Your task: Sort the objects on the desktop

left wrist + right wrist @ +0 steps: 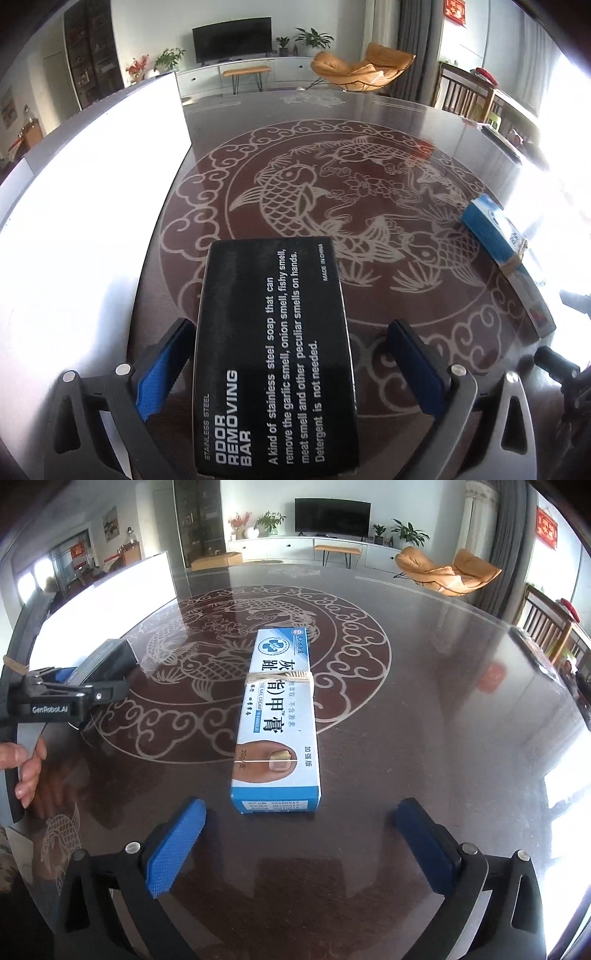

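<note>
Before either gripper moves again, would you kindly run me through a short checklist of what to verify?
1. Black box lies between the left gripper's fingers: ok.
2. Left gripper is closed on it: not ok; a gap shows beside the right pad.
3. Right gripper is open: ok.
4. Blue-and-white box is lined up ahead of the right gripper: ok, flat on the table, untouched.
5. Its rubber band is in place: ok.
6. Destination for the sorted items: cannot tell.

The soap box (275, 350) lies left of the cream box (277, 716) on the table (424, 738).
</note>
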The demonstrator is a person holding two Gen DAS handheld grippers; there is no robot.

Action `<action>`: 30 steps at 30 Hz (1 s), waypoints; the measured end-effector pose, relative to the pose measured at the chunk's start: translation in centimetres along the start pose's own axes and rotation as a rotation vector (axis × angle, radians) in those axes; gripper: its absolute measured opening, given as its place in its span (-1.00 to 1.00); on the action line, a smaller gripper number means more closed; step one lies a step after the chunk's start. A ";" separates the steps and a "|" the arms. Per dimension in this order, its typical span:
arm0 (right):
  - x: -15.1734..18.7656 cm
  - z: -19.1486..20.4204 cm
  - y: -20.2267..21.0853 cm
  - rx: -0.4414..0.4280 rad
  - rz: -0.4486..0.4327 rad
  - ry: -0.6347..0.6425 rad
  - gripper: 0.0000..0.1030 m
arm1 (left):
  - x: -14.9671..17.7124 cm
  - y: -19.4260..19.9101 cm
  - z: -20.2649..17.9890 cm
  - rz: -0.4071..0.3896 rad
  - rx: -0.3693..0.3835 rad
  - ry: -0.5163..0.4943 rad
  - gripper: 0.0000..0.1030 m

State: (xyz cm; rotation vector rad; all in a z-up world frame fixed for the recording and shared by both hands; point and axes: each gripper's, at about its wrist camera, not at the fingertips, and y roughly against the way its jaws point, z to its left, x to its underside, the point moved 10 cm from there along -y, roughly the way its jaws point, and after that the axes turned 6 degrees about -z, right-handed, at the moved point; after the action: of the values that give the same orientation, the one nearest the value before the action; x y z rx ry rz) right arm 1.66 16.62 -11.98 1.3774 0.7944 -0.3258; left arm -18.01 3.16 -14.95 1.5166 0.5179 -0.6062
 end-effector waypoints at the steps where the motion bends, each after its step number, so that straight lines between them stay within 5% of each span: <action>1: 0.0 -0.3 -0.1 0.000 0.000 0.000 1.00 | 0.1 0.1 0.0 0.001 -0.001 -0.001 1.00; 25: 0.1 -0.2 0.1 -0.003 0.008 0.011 1.00 | 0.9 0.5 0.0 0.010 -0.024 0.018 1.00; 30: -0.9 -0.2 -2.0 -0.062 0.236 0.061 1.00 | 1.4 0.4 -0.8 0.147 -0.026 0.023 1.00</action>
State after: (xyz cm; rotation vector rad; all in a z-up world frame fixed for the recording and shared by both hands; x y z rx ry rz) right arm -0.28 16.26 -12.85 1.4117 0.6783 -0.0750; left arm -16.63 3.90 -15.58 1.5235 0.4260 -0.4664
